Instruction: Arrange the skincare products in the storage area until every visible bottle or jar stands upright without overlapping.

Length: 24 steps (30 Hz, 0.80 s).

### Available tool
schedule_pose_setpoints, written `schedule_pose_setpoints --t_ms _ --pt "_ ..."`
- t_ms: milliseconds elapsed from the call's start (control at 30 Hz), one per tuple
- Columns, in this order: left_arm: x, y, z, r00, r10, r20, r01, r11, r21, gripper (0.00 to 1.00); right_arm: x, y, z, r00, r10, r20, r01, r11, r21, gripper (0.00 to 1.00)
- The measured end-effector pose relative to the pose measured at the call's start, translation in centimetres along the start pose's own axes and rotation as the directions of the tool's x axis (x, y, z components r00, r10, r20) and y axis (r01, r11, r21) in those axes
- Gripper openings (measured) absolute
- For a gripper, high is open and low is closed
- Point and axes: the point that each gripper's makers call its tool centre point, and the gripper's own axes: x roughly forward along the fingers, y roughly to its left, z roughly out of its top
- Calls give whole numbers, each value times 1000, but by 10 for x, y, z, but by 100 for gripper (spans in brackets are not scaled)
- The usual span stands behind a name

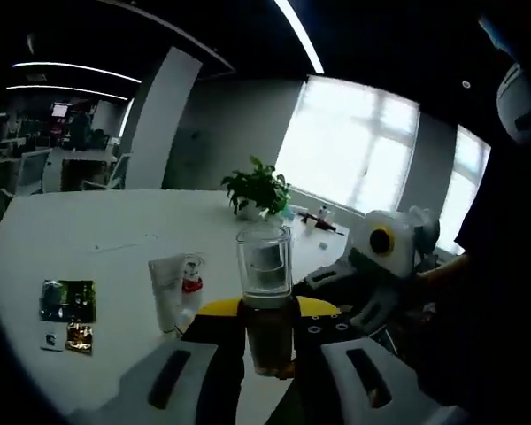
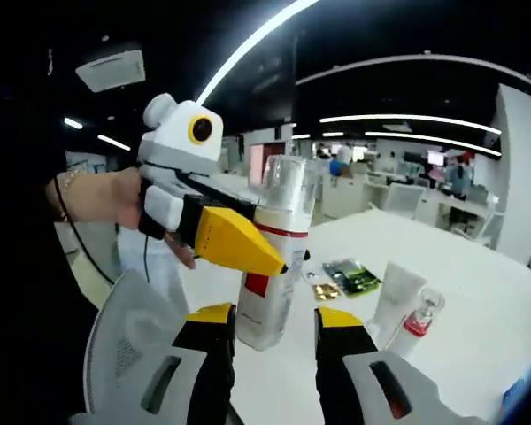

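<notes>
Sitting at far left on the white table [image 1: 88,235], in the left gripper view, are a few small foil sachets [image 1: 68,301]. Right of them lie a white tube [image 1: 165,288] and a small red-collared bottle [image 1: 190,288], close together. Centre: the left gripper [image 1: 267,350] pinches a tall pump bottle [image 1: 265,297] with a clear cap between its yellow-tipped jaws, bottle upright in this view. A potted plant [image 1: 257,189] stands behind on the table. At right the right gripper [image 1: 380,266] comes in, a hand behind it.

Right gripper view, left side: a hand [image 2: 106,199] holds the left gripper [image 2: 239,243], its yellow jaws clamped on the pump bottle [image 2: 270,257] mid-body. The right gripper [image 2: 274,341] has its jaws spread to either side of the bottle's base; contact unclear. Further right on the table [image 2: 478,301]: the sachets [image 2: 345,276], then the tube [image 2: 394,301] and the red-collared bottle [image 2: 416,323], touching or nearly.
</notes>
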Motion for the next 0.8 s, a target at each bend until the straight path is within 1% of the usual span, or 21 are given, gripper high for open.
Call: schedule_pose_setpoints --t_ms 33,67,100,133,167,200,233,267,300,333,367,433,467,500,533,567,600,667,700,800 --pt "-1 -1 -1 1000 -18 -22 18 999 33 14 -5 1 -2 998 55 -17 -55 998 -13 31" --pt "-2 -3 -2 999 -31 -45 33 998 51 14 -10 3 -2 994 111 -22 -111 994 12 29" --pt "-3 -4 -3 997 -43 -62 47 996 71 14 -19 5 1 984 178 -28 -175 982 73 28" --pt "-2 -5 -2 997 -46 -69 52 996 76 14 -24 1 4 981 192 -33 -187 976 109 28" --pt "-2 -7 -2 995 -58 -76 64 995 82 14 -32 -7 9 980 198 -30 -193 974 119 30" --pt "-3 -8 -2 995 -71 -76 77 994 83 14 -35 -14 13 982 188 -30 -184 978 99 30" --pt "-4 -9 -1 993 -88 -76 95 992 85 14 -39 -16 18 981 194 -23 -192 978 79 28" --pt "-4 -13 0 991 -112 -77 120 988 99 14 -43 -18 28 978 206 -7 -206 977 56 27" --pt "-4 -15 0 989 -127 -81 135 985 110 14 -44 -19 32 975 224 2 -223 973 50 25" --pt "-3 -18 -1 987 -132 -91 142 983 120 14 -46 -17 41 965 260 19 -260 965 41 24" --pt "-2 -22 -4 984 -135 -116 151 978 144 14 -46 -9 50 960 279 26 -280 960 24 24" --pt "0 -23 -12 977 -130 -171 162 968 192 14 -45 -6 59 955 297 14 -296 955 -25 24" --pt "2 -25 -15 974 -127 -190 166 964 210 14 -43 -4 63 952 307 -2 -306 950 -56 25" --pt "3 -29 -20 967 -134 -215 183 957 227 14 -42 -1 64 947 321 -16 -322 944 -73 25" --pt "5 -31 -21 967 -138 -213 186 956 225 14 -39 4 65 940 341 -33 -342 935 -88 25" --pt "6 -34 -22 967 -142 -212 189 957 222 14 -38 6 65 937 347 -40 -349 932 -94 25" --pt "7 -36 -23 966 -149 -212 196 956 220 14 -35 9 63 931 362 -56 -366 925 -101 25" --pt "7 -39 -24 964 -161 -210 206 955 215 14 -32 12 59 926 370 -76 -376 920 -111 25" --pt "7 -40 -26 963 -163 -214 210 953 219 14 -31 15 57 921 379 -87 -387 916 -108 24" --pt "6 -38 -29 960 -161 -229 214 950 228 14 -32 18 58 914 395 -89 -403 909 -109 19"
